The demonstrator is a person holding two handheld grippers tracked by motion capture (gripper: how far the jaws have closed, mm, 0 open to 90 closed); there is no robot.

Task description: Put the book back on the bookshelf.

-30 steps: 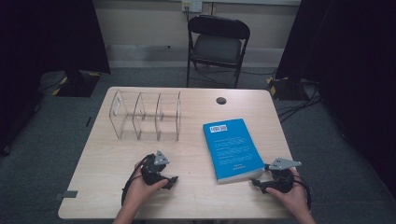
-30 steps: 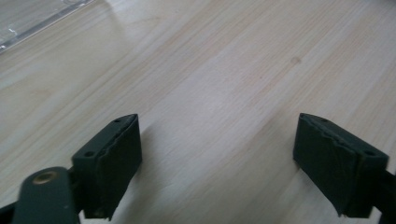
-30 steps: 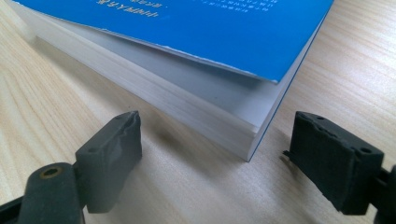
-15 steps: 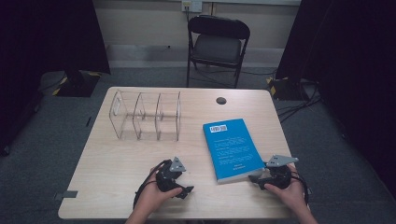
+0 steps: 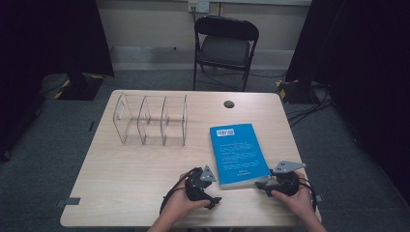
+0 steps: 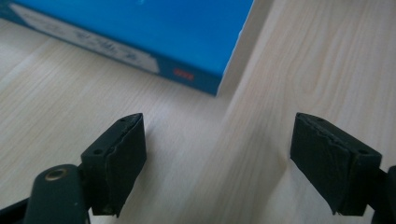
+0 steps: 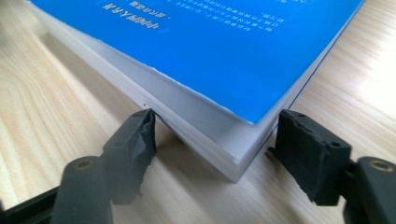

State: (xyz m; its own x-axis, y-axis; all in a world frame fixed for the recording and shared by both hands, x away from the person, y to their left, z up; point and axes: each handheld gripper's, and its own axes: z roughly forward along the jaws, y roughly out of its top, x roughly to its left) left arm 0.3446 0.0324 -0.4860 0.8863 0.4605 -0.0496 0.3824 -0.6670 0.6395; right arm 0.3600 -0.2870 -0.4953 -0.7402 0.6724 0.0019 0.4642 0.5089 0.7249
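I see the blue book lying flat on the wooden table, toward four o'clock from the table's middle, barcode end pointing to twelve. My left gripper sits at the book's seven o'clock corner, jaws wide, nothing between them, that corner just ahead of them. My right gripper is at the five o'clock corner, jaws wide and straddling that corner. A clear plastic divider rack stands at ten o'clock, well apart from the book.
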